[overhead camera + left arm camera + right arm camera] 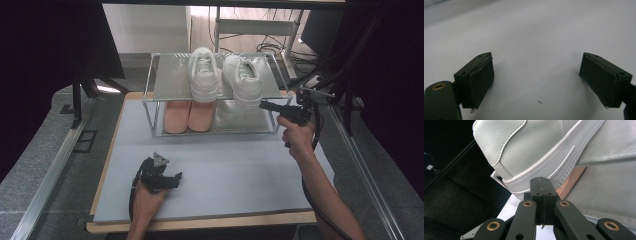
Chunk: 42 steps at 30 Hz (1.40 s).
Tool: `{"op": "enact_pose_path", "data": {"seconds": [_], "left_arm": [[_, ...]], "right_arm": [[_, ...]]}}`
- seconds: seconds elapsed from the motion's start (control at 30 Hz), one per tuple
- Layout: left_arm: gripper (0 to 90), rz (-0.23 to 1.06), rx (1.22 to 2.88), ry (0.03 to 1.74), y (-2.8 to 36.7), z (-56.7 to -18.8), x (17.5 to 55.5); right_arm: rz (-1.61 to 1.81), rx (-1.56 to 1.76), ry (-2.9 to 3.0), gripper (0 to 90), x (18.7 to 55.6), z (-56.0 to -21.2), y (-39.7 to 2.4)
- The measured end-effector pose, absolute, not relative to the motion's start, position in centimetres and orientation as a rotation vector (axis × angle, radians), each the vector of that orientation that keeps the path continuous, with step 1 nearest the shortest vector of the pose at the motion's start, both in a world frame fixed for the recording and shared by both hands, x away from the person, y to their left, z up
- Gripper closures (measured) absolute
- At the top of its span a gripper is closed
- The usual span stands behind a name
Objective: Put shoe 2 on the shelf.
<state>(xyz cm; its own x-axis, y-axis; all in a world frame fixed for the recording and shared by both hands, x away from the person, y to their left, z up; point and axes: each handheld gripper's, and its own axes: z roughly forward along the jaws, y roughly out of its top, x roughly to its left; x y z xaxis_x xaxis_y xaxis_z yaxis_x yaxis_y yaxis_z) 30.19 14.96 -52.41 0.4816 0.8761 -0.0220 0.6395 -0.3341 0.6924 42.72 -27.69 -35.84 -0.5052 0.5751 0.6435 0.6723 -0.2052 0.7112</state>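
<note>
Right now: right gripper (264, 105) shut tight, nothing between the jaws, tip just beside the heel of the right-hand white sneaker (243, 79) on the top shelf of the rack (150, 107). In the right gripper view, closed jaws pointing at the rubber sole edge of that shoe (544, 150), close but apparently not touching. Shoe lying at about ten o'clock from the tip, long axis running twelve to six, heel overhanging the front edge at six. Left-hand white sneaker (203, 75) alongside at nine; pink pair (189, 116) below on the lower shelf. Left gripper (167, 180) far off at seven, resting low over the table (225, 165), jaws wide and empty. Nearer hand by far: the right. Likely next: a nudge of the heel toward twelve.
</note>
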Motion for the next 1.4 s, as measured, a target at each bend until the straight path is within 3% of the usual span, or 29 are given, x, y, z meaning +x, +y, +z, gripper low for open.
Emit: {"op": "enact_pose_path", "data": {"seconds": [0.93,1.4], "left_arm": [[12.6,0.471,2.087,1.249,15.0,-52.4,30.2],[12.6,0.472,2.085,1.25,15.0,-52.4,30.2]], "right_arm": [[-1.831,-1.52,-1.968,90.0,45.8,-36.3,-23.1],[-1.829,-1.683,-2.0,86.8,47.2,-35.9,-24.8]]}}
